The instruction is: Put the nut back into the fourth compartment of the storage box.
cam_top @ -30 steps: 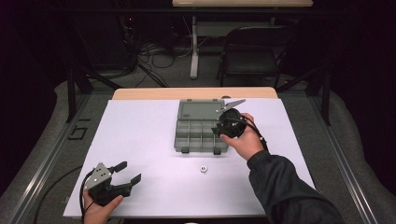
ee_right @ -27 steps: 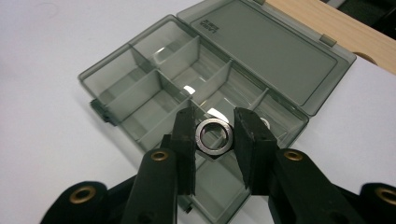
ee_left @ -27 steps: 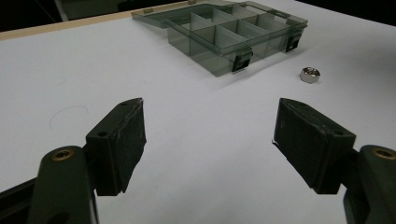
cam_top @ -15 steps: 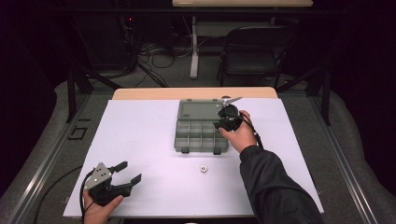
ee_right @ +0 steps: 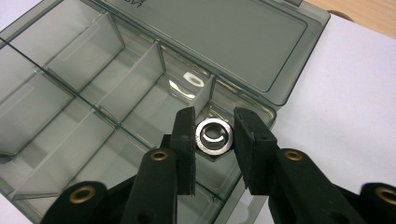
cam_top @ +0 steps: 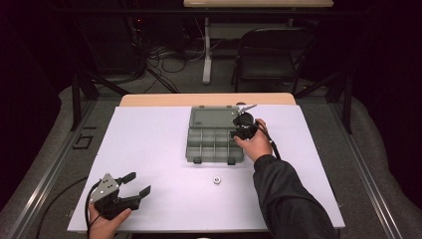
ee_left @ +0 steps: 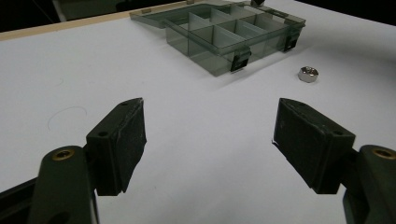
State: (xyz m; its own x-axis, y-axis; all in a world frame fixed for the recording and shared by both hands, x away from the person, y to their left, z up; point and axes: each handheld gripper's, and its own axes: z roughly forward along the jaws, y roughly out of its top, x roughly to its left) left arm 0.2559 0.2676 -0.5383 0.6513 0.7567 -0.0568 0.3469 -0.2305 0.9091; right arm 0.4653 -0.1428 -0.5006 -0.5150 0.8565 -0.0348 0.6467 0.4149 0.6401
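High view: the right tool [cam_top: 238, 126], clenched on a small nut, hangs over the smoky translucent plastic compartment box [cam_top: 215, 134] at the white surface's [cam_top: 149, 144] centre; the left tool [cam_top: 130, 189] rests released at seven o'clock. A second steel hex nut [cam_top: 217, 179] lies loose at six o'clock of the box.

Left gripper view: matte black pads [ee_left: 122, 140] gape wide, the faceted loose nut [ee_left: 308, 74] at one o'clock.

Right gripper view: the shiny silver metal hex nut [ee_right: 214, 136] sits pinched above a corner compartment beside the hinged lid. Lower it clear of the thin dividers before releasing (smooth plastic lets it skid).
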